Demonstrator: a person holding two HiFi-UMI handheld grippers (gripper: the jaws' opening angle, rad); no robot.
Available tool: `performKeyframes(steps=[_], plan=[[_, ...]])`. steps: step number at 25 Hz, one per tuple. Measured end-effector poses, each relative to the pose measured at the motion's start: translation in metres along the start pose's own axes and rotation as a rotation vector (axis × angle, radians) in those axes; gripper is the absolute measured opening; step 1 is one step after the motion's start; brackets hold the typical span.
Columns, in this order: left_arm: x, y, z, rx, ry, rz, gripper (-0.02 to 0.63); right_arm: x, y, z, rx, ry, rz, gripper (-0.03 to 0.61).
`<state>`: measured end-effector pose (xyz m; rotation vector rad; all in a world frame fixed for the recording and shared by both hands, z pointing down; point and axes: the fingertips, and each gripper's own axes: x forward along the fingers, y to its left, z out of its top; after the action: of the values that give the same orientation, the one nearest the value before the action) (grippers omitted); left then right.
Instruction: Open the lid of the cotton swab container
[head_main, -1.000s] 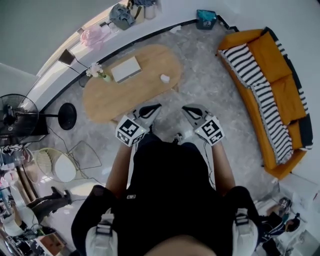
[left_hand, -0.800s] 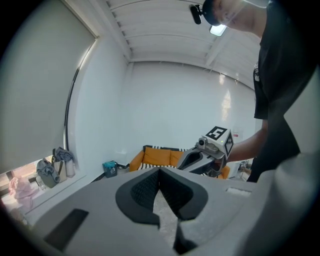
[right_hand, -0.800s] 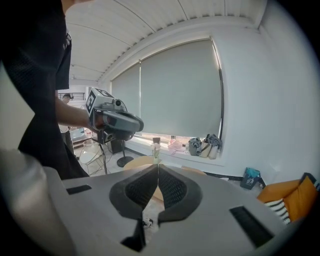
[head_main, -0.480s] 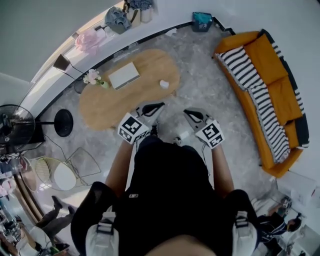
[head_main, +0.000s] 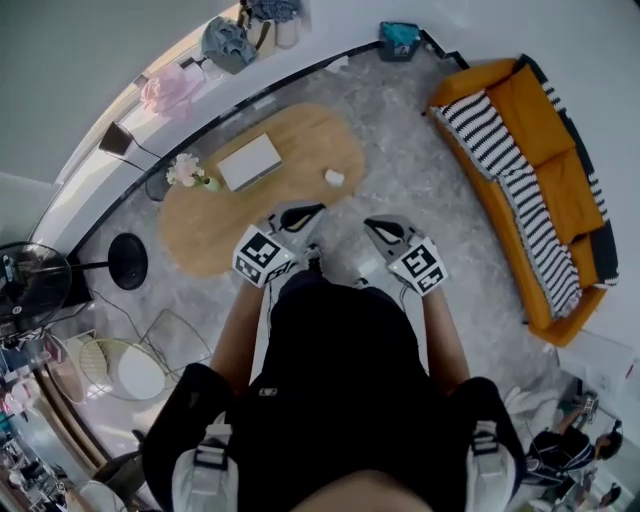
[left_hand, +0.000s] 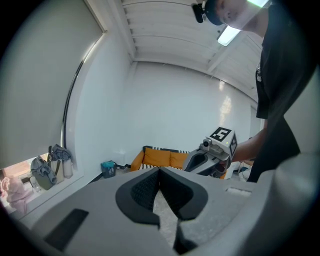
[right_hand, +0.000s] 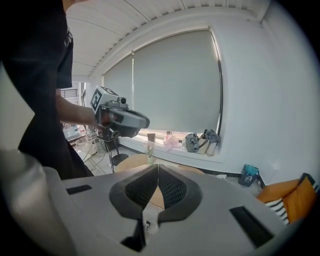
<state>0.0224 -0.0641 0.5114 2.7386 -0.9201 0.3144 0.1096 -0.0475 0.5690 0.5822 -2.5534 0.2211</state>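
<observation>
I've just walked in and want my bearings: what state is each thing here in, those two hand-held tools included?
Left gripper: jaws shut, empty.
Right gripper: jaws shut, empty.
White container: on the table, apart from both grippers; too small to tell whether the lid is on.
Flowers: upright on the table.
Blind: drawn down.
Blanket: spread along the sofa.

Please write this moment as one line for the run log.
stage: before contact | left hand-held gripper: shut, empty | right hand-held gripper: shut, empty | small white object: on oval table, untouched
</observation>
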Motion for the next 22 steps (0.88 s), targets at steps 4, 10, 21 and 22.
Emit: performKeyframes(steps=[4,10,21,22], plan=[[-0.002,0.031,0.003,0.009,-0.01,-0.005,0.0,0.02,-0.008,0.006,0.0,0.015,-0.014,-0.005],[-0.01,0.076,0.005,0.008,-0.019,-0.018,0.0,0.051,-0.024,0.019,-0.001,0.029,-0.045,-0.005],[-0.01,0.112,-0.007,0.001,0.0,-0.081,0.0,0.098,-0.007,0.011,-0.028,0.1,-0.018,-0.005],[-0.011,0.114,-0.008,-0.002,-0.003,-0.082,0.0,0.1,-0.006,0.008,-0.026,0.118,-0.015,-0.005]])
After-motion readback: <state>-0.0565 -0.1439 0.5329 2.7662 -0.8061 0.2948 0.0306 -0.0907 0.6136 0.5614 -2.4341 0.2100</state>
